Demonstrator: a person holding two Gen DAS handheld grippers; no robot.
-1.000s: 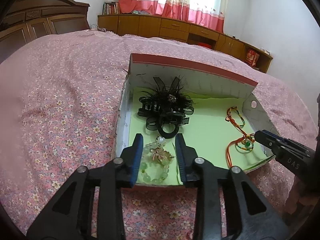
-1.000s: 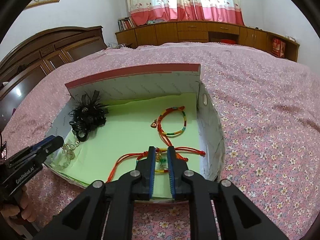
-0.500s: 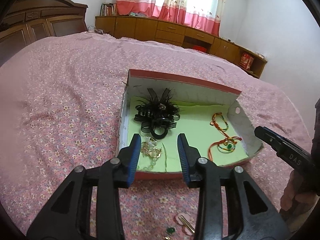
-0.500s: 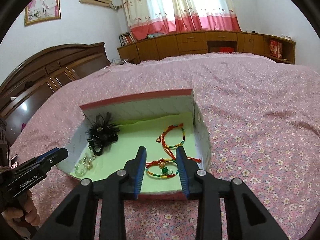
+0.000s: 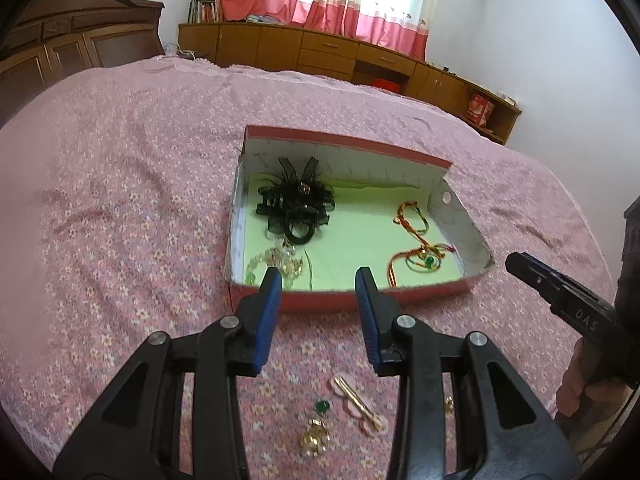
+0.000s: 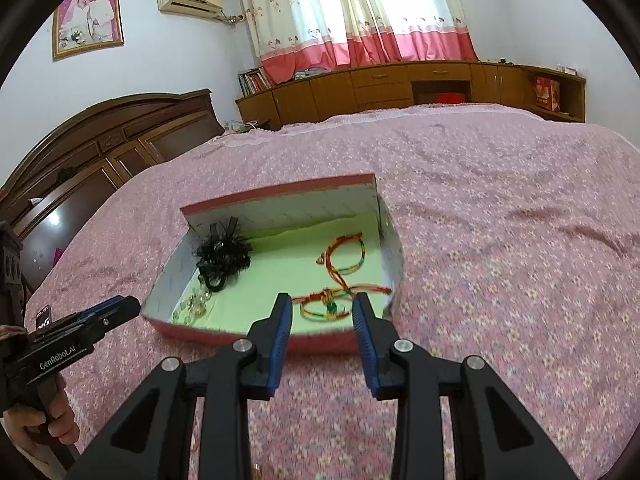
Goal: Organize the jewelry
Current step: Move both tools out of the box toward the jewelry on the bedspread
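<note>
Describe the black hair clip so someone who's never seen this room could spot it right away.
On the pink flowered bed sits an open red box with a pale green floor. The black hair clip lies in its far left corner as the left wrist camera sees it. It is the only black, feathery piece; the bracelets near it are beaded or bright cord.

"GenRobot.AI" on the left gripper (image 6: 120, 307); "DAS" on the right gripper (image 5: 516, 261).

The left gripper (image 5: 318, 280) points forward and downward, its jaws apart with nothing between them. The right gripper (image 6: 320, 306) is angled likewise, jaws parted and empty. A hand (image 6: 38, 428) grips the left gripper's handle.
</note>
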